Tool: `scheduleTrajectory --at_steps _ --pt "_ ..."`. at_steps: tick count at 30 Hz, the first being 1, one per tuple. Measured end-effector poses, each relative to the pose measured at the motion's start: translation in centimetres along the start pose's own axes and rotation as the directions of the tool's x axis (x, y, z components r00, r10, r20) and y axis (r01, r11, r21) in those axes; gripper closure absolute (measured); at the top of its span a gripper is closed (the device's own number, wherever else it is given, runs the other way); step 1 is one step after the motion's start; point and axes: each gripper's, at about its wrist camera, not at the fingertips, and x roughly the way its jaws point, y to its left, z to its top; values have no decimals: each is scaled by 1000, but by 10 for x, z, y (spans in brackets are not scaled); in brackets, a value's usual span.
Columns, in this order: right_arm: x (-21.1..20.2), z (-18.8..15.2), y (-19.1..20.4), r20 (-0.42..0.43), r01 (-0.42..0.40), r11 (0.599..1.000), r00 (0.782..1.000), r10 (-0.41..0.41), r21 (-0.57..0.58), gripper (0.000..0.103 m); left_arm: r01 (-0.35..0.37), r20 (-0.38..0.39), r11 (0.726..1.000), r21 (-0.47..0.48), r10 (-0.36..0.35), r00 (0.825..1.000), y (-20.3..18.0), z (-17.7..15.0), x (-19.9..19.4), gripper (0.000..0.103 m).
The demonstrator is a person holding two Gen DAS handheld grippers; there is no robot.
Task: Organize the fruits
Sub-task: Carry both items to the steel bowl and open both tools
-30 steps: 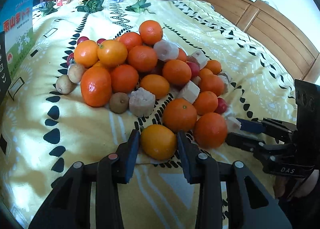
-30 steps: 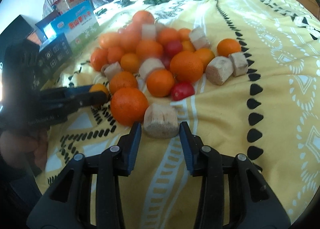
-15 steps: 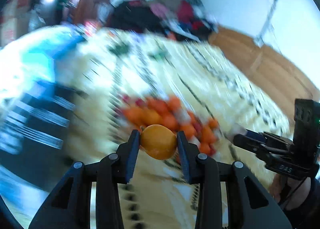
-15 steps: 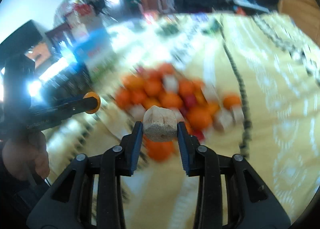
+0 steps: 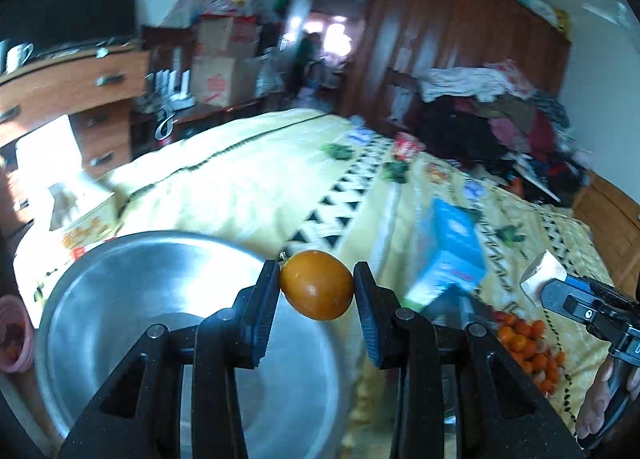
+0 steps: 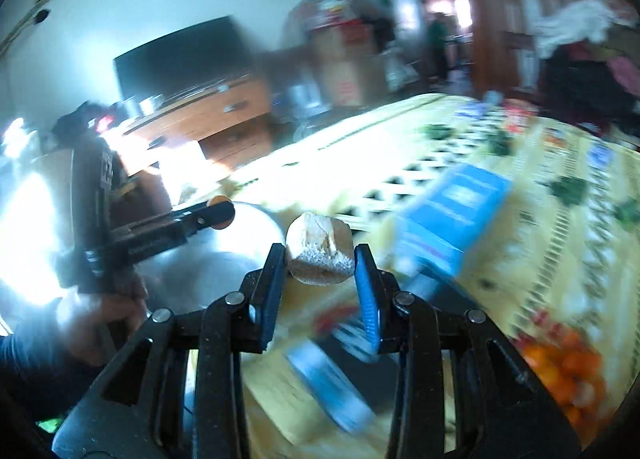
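Note:
My left gripper (image 5: pixel 316 285) is shut on an orange (image 5: pixel 317 285) and holds it in the air at the right rim of a large steel bowl (image 5: pixel 120 299). My right gripper (image 6: pixel 320 263) is shut on a pale beige fruit chunk (image 6: pixel 320 255) and holds it in the air just right of the same bowl (image 6: pixel 208 271). The right gripper with its chunk (image 5: pixel 542 275) shows at the right of the left wrist view. The left gripper with its orange (image 6: pixel 222 213) shows at the left of the right wrist view. The fruit pile (image 5: pixel 528 347) lies far right on the yellow bedspread (image 5: pixel 248 187).
A blue carton (image 5: pixel 452 255) stands on the bed between the bowl and the fruit pile. A pink basket (image 5: pixel 16 335) sits left of the bowl. A light cardboard box (image 5: pixel 60 187) lies behind the bowl. Drawers, boxes and a clothes heap line the room's far side.
Both grippers closed on their fruit, lifted it off the bed and swung left from the pile to the steel bowl. The pile now lies far to the right.

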Motion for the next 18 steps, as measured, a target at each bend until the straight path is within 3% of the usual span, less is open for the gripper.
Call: scheduleTrajectory --at_steps 3,8,11,14,18 --pt "47 9 25 -72 -56 998 996 55 -14 68 -60 -62 998 -27 58 996 31 -8 14 65" --pt "98 0 47 -194 -102 995 976 97 -19 68 -105 -202 993 -53 92 975 60 -33 39 65" --pt "124 -14 56 -287 -121 993 951 114 -7 68 -113 -274 991 -72 90 957 70 -41 52 65" --pt "147 -28 54 -356 -116 993 928 113 14 68 -119 -315 990 -81 88 945 74 -50 59 65" --pt "152 -31 56 -377 -113 993 919 116 31 68 -117 -325 990 -83 84 942 73 -48 55 65"
